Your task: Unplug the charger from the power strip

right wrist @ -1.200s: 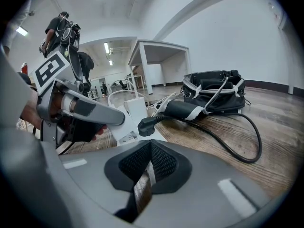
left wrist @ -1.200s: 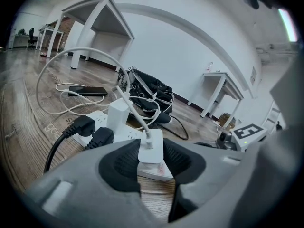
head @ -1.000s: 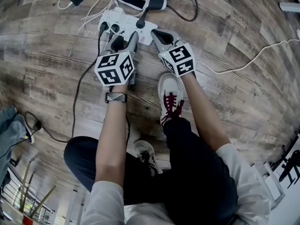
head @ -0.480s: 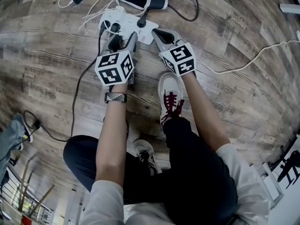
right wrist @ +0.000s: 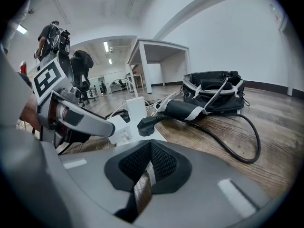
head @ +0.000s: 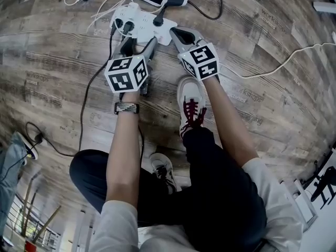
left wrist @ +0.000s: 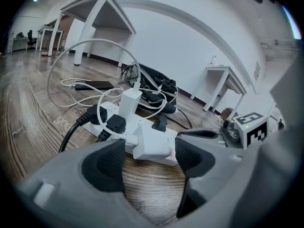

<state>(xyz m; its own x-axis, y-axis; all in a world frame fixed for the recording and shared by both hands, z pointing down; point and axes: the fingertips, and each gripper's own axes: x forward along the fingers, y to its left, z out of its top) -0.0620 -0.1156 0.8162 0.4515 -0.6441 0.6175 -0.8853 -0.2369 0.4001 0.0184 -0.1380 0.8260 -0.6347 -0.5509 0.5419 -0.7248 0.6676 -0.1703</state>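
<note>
Since a second ago the jaws of my left tongs (left wrist: 148,159) have been opening, and they now stand wide apart. The white charger (left wrist: 151,142) sits between them with neither pad pressing on it. My right tongs (right wrist: 149,161) have not shifted.

That charger lies on the wooden floor (head: 63,62) at the near side of the white power strip (head: 139,24). It is close against the strip's edge, with its white lead running off its left side. From the left gripper view I cannot tell whether its pins are still in a socket.

On the strip behind it a second white adapter (left wrist: 130,103) stands upright in a socket. Two black plugs (left wrist: 111,125) sit just to its left, their dark cables trailing away over the boards. One more black plug (left wrist: 160,122) is seated further along, to the right.

The right tongs are closed, pad against pad, with nothing gripped between them. In the head view their tip rests at the right end of the strip, just beside the left tongs. I cannot tell whether it actually presses on the casing.

Beyond the strip a black bag (right wrist: 213,91) lies on the floor, with a thick dark cable looping out of it. A flat black device (left wrist: 95,85) lies well to the left among loose white leads. Below the tongs, in the head view, a white shoe with red laces (head: 190,96) is planted on the boards.
</note>
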